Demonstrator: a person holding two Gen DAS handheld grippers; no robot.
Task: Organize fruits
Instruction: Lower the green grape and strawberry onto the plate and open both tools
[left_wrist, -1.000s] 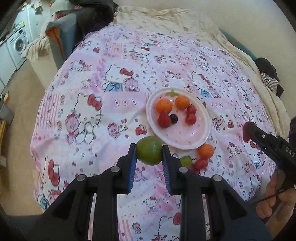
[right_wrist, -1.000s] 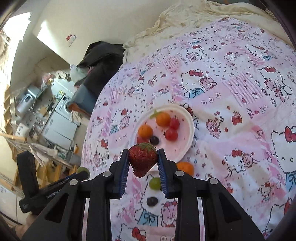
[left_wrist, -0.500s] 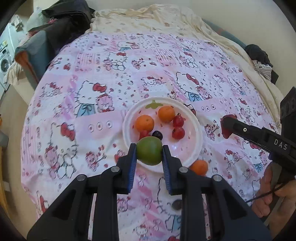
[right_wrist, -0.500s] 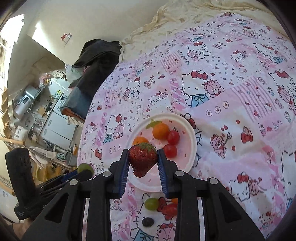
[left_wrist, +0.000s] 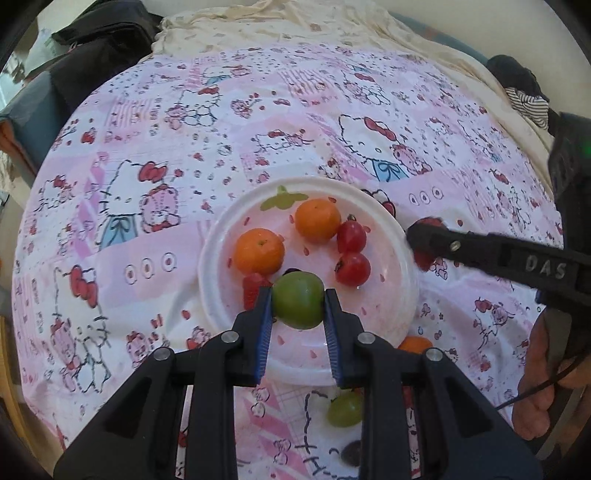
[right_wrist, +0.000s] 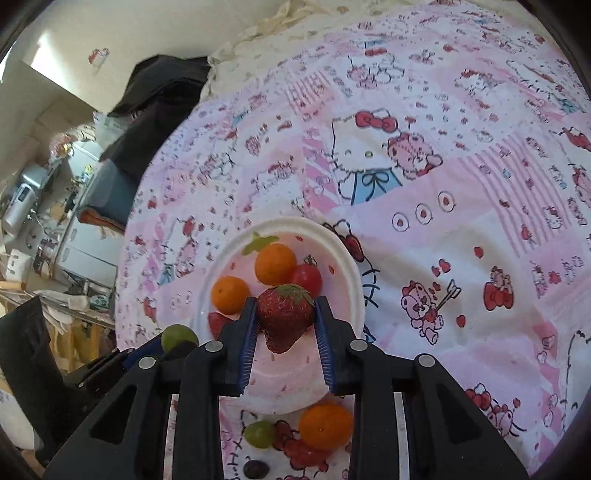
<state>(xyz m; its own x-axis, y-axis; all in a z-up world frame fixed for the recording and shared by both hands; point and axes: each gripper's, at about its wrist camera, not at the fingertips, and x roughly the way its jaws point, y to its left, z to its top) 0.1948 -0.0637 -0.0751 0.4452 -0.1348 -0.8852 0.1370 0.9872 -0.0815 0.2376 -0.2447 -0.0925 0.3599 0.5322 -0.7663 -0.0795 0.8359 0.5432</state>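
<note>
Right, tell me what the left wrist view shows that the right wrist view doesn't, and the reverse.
Left wrist only: the person's hand on the right gripper's handle, and striped clothing at the bed's edge.

Right wrist only: the cluttered room with appliances beside the bed, and the whole strawberry clamped in the right gripper.

Both: the white plate with two oranges and cherry tomatoes, the green fruit gripped by the left gripper, the loose green grape, and the patterned bedspread.

My left wrist view looks steeply down along its jaws, close over the plate (left_wrist: 218, 236); my right wrist view does likewise from the opposite side; both share plate and bed (right_wrist: 461, 229).
</note>
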